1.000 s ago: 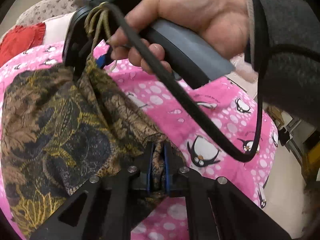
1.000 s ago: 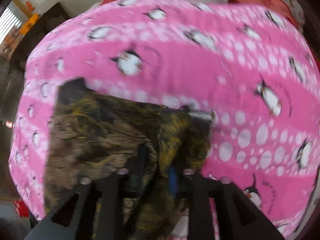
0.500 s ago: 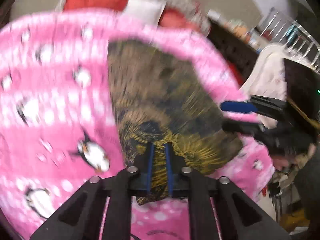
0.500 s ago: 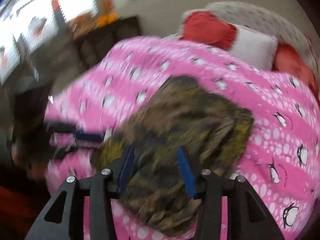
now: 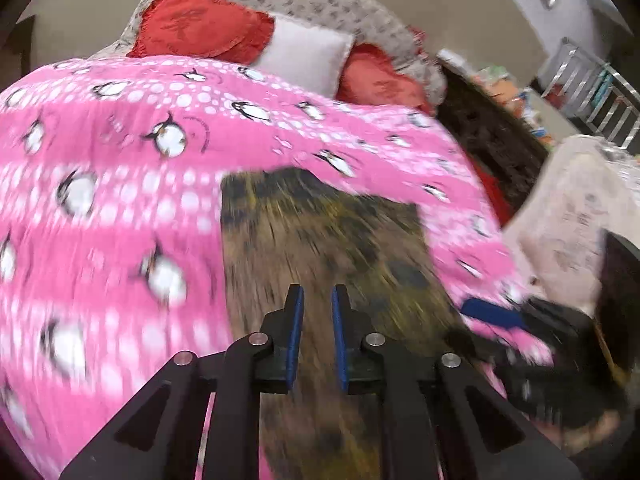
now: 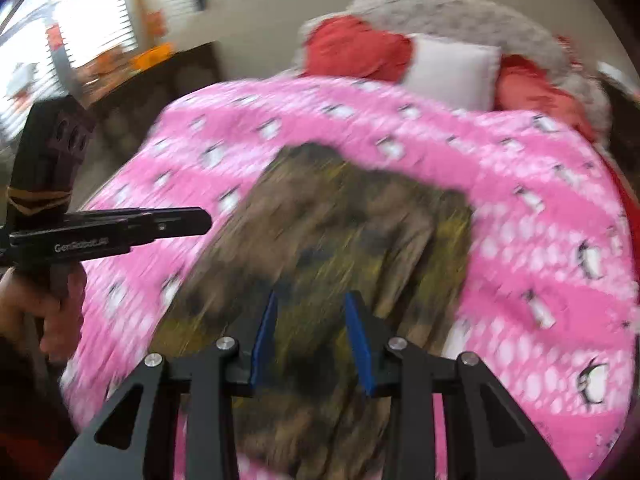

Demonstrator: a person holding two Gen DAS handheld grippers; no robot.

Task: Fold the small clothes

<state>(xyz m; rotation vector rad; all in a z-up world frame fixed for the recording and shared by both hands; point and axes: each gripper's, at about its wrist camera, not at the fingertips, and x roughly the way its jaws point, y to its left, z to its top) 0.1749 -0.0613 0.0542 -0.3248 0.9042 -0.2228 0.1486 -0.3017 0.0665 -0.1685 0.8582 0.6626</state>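
A small brown, yellow and dark patterned garment (image 5: 328, 232) lies flat in a folded, roughly rectangular shape on the pink penguin blanket (image 5: 120, 208). My left gripper (image 5: 316, 292) hovers above its near edge, shut, with nothing hanging from it. From the right wrist view it (image 6: 200, 220) is out to the left of the garment (image 6: 340, 220), over the blanket. My right gripper (image 6: 312, 300) is above the garment's near part, its jaws closing with nothing between the blue pads. It also shows at the garment's right corner (image 5: 464, 322) in the left wrist view. Both views are motion-blurred.
Red cushions (image 5: 200, 28) and a white pillow (image 5: 304, 56) lie at the head of the bed against a floral headboard. A dark cabinet (image 5: 492, 140) and a pale cloth pile (image 5: 568, 208) stand to the right. A hand (image 6: 36, 304) holds the left gripper's handle.
Both grippers have let go of the garment and drawn back and up from it. The garment now lies folded flat on the blanket. The right jaws have come apart.
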